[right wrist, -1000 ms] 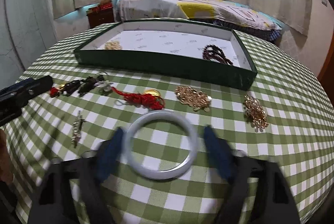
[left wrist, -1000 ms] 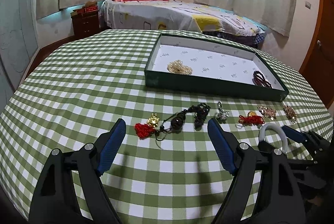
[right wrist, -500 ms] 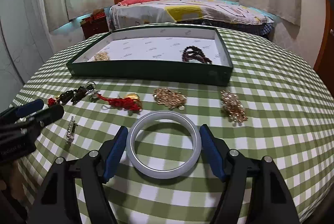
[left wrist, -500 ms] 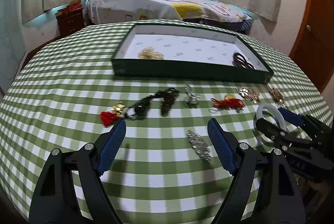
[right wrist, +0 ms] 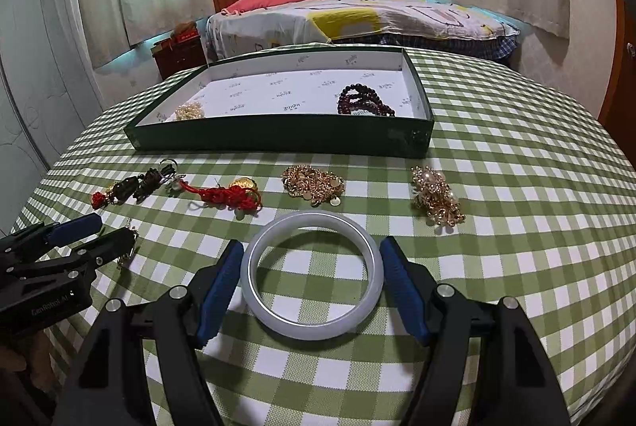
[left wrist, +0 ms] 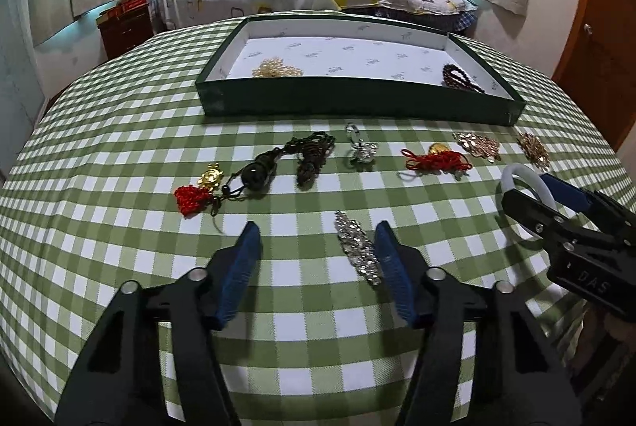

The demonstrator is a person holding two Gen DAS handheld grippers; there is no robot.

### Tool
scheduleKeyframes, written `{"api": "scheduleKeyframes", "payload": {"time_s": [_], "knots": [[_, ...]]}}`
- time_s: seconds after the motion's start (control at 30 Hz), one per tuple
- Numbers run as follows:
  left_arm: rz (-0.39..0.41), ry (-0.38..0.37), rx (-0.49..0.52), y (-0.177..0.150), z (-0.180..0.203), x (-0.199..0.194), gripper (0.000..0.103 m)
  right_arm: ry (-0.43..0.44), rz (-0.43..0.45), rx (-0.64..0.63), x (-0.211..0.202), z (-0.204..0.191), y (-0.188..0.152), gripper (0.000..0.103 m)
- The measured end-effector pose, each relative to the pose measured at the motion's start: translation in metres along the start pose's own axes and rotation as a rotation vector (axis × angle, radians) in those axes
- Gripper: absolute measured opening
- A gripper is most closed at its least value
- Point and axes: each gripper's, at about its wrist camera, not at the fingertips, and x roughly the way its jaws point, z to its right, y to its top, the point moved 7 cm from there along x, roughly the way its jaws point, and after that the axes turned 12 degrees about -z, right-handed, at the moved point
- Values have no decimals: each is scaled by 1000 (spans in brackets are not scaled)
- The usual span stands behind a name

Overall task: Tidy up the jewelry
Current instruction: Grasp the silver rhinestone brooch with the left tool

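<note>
Between the right tongs [right wrist: 310, 259] sits a pale bangle [right wrist: 312, 273], gripped; left tongs [left wrist: 316, 231] gape.

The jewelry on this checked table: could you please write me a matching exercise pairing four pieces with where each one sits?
Things:
1. white bangle
2. dark red bead bracelet
3. pearl cluster
4. silver rhinestone brooch

Places:
A. tray, left end
B. on the cloth beside the left gripper's right finger
C. between the right gripper's fingers
D. tray, right end

Pairs: 1-C, 2-D, 3-A, 4-B
</note>
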Motion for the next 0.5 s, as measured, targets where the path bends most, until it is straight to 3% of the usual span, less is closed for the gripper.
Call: {"api": "scheduleKeyframes", "payload": {"time_s": [0.3,0.43,0.5], "knots": [[-15,-41,55,-2,6,2,25,0,0,0,0,0,0,69],[-16,-36,53,-1,4,2,25,2,-3,4,2,1,-1,69],[-12,-28,60,0,5,3,29,3,-4,5,3,1,-1,69]]}}
